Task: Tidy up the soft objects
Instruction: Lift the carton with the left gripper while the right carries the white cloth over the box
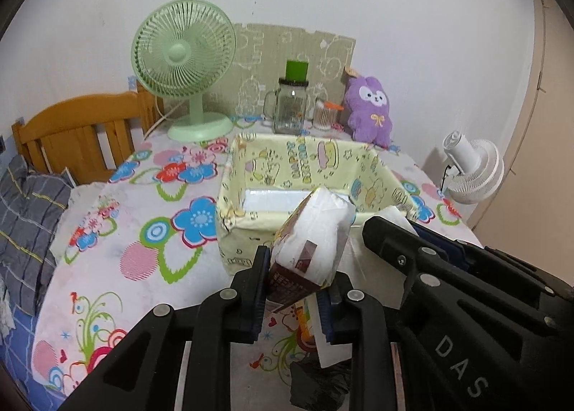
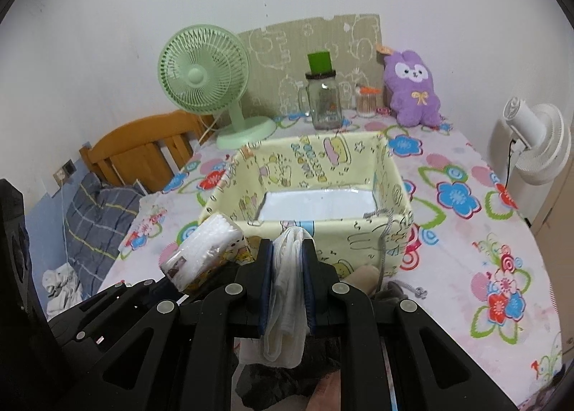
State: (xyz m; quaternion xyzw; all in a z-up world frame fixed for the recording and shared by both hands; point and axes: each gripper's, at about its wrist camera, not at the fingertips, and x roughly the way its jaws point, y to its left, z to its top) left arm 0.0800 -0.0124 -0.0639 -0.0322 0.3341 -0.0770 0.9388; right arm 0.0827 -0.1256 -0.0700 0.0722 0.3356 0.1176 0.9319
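Right wrist: floral tablecloth (image 2: 462,231), perhaps bedside.

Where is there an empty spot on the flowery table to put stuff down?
The tablecloth is bare left of the yellow fabric box, in front of the green fan, and again right of the box toward the white fan. The back edge is crowded: glass jar, small cup, purple plush.

Both wrist views down onto basket (image 1: 312,174)
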